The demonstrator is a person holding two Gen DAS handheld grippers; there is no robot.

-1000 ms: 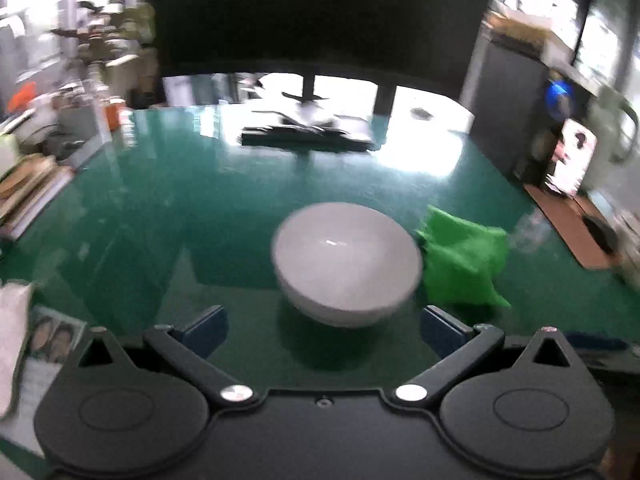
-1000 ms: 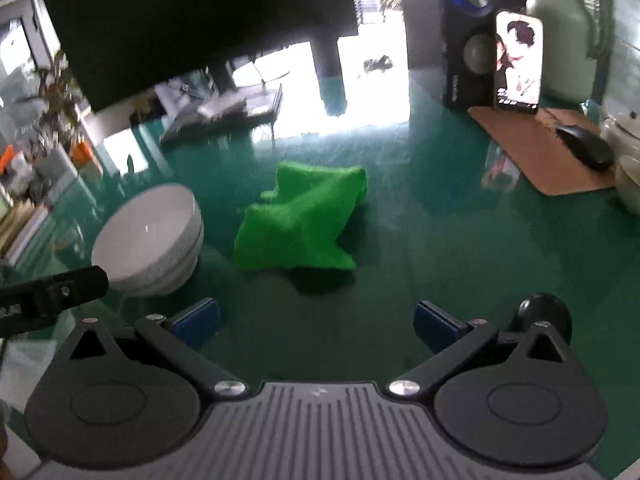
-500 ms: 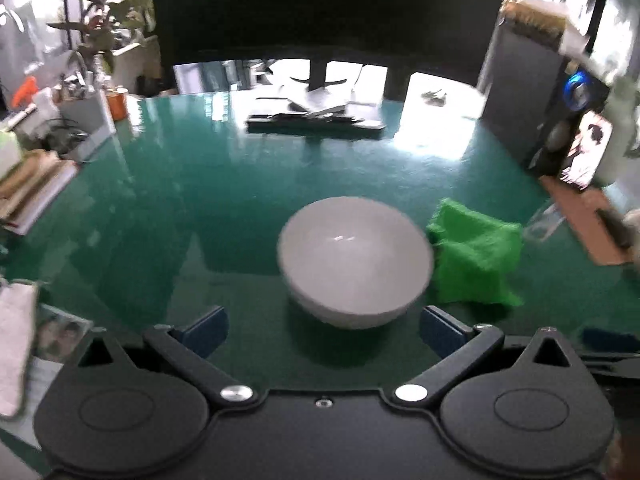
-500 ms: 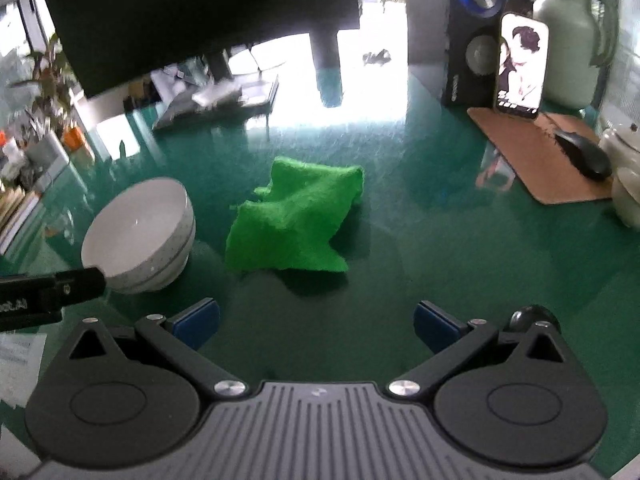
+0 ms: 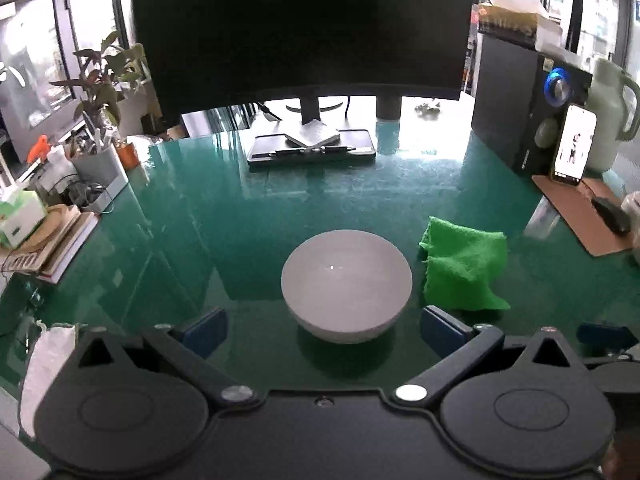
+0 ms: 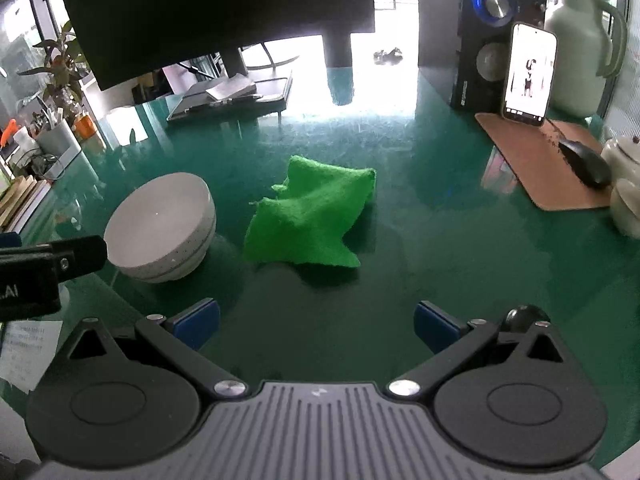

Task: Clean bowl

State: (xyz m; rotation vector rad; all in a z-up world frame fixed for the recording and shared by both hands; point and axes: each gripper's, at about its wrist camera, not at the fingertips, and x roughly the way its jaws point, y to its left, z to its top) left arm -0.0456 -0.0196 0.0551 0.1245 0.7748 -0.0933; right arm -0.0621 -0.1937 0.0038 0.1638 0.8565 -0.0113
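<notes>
A white bowl [image 5: 346, 282] stands upright on the green glass table, with a crumpled green cloth [image 5: 464, 270] just to its right. My left gripper [image 5: 323, 330] is open, its blue pads a little nearer than the bowl and either side of it, holding nothing. In the right wrist view the cloth [image 6: 310, 214] lies straight ahead and the bowl [image 6: 160, 226] sits to its left. My right gripper [image 6: 316, 326] is open and empty, short of the cloth. Part of the left gripper's body [image 6: 44, 268] juts in from the left edge.
A large dark monitor [image 5: 304, 28] and a black tray [image 5: 312, 148] stand at the back. A speaker [image 6: 494, 12], phone [image 6: 528, 74], pale jug [image 6: 580, 44], mouse [image 6: 586, 162] on a brown mat [image 6: 532, 160] fill the right. Books [image 5: 52, 244], plant at left.
Both cameras have risen and pulled back a little; the bowl and cloth now sit lower and farther from the pads. Bowl and cloth have not moved on the table.
</notes>
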